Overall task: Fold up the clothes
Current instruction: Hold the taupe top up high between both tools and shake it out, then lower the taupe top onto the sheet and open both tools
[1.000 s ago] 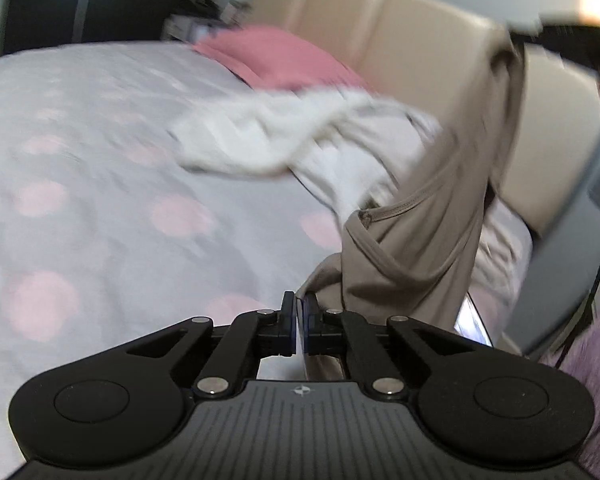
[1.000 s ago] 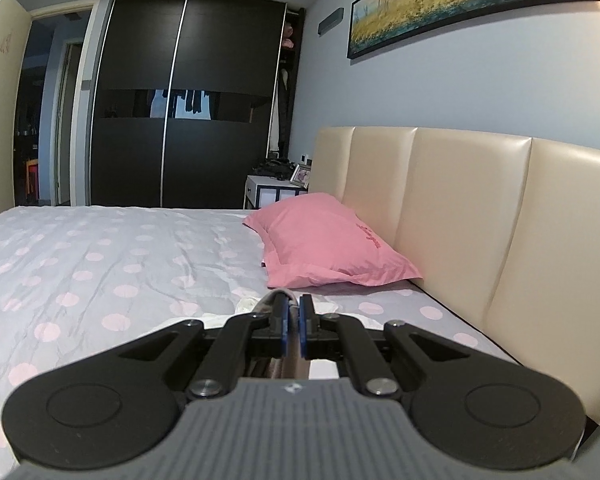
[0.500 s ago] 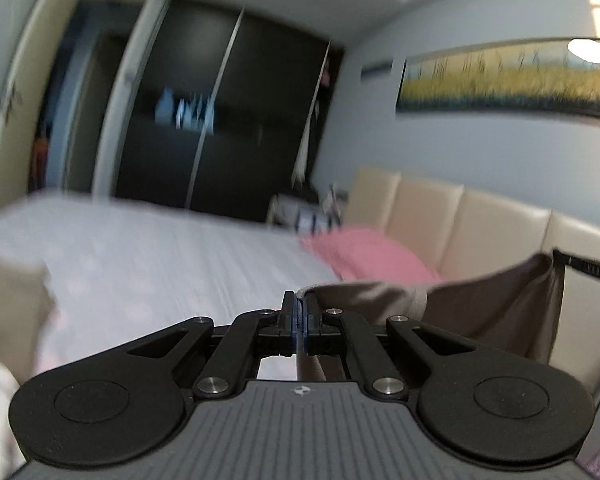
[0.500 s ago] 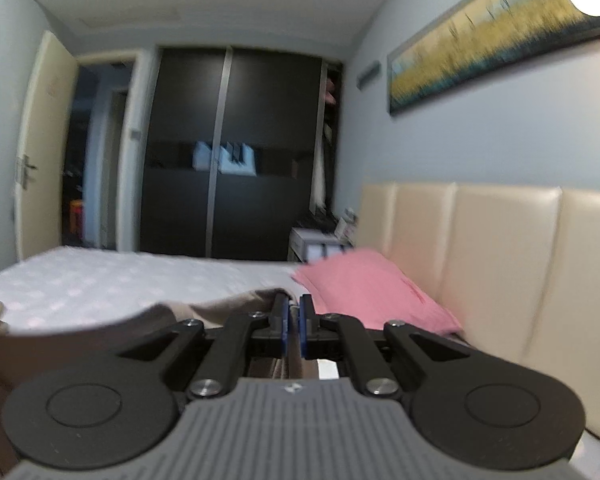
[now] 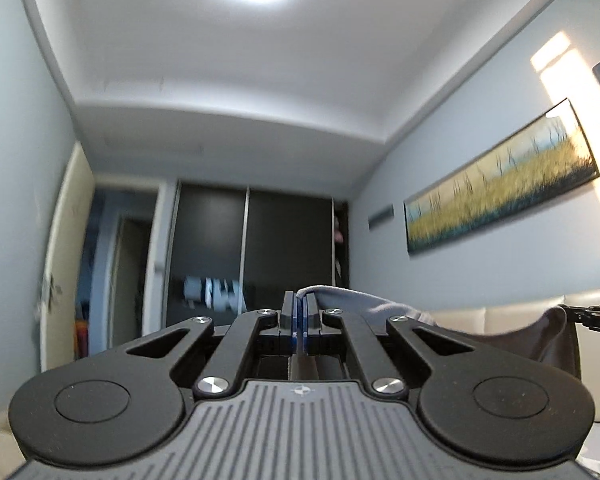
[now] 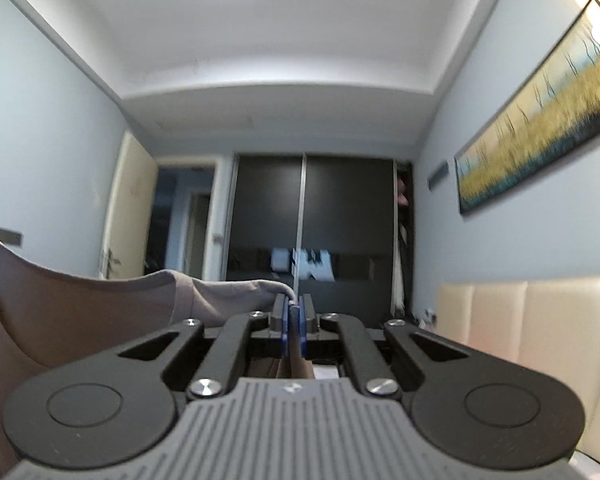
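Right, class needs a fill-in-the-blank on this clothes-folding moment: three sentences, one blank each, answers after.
1. Both the left gripper and right gripper are shut on one ____ garment.
2. The landscape painting hangs above the ____.
3. The wardrobe doors are ____ in colour.

Missing words: brown; headboard; black

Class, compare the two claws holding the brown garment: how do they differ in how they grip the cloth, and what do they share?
From the left claw the brown garment runs off to the picture's right; from the right claw it runs off to the left. The left claw's pads look pressed almost together, while the right claw's show a wider strip of cloth between them. Both are shut on one edge of the same garment, held up and spread between them.
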Tool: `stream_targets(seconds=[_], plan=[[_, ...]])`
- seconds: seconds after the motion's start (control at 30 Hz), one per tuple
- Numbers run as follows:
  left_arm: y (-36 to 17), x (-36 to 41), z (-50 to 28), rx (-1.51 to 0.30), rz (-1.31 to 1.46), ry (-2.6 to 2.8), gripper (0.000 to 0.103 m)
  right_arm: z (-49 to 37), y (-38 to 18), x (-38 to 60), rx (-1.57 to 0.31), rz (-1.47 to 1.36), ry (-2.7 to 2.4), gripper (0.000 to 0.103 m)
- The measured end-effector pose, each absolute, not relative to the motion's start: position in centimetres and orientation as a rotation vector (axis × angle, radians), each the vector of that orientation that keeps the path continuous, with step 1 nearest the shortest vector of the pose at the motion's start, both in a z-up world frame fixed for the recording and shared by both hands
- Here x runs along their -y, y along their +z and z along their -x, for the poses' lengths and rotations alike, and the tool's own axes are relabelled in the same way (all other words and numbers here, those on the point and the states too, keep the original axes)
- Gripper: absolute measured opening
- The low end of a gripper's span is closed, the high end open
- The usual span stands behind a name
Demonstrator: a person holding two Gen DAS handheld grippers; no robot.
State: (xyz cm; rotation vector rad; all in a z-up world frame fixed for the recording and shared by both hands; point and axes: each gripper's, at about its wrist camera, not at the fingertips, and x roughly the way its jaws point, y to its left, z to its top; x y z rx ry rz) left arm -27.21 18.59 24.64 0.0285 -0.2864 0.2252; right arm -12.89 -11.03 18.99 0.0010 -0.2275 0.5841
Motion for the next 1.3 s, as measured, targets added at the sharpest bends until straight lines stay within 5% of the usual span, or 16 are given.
stream_targets(seconds=[0.67, 1.3], plan=[[26.2, -18.4, 32.4, 0.308, -0.064, 0.363, 0.001, 21.0, 20.6, 9.5, 0.367, 0.015, 0.667, 0.006], [11.9, -32.0, 8.1, -0.259, 0.001, 0.39, 0.001, -3.0, 8.7, -4.4, -0.137, 0.183, 0.581, 0.006]])
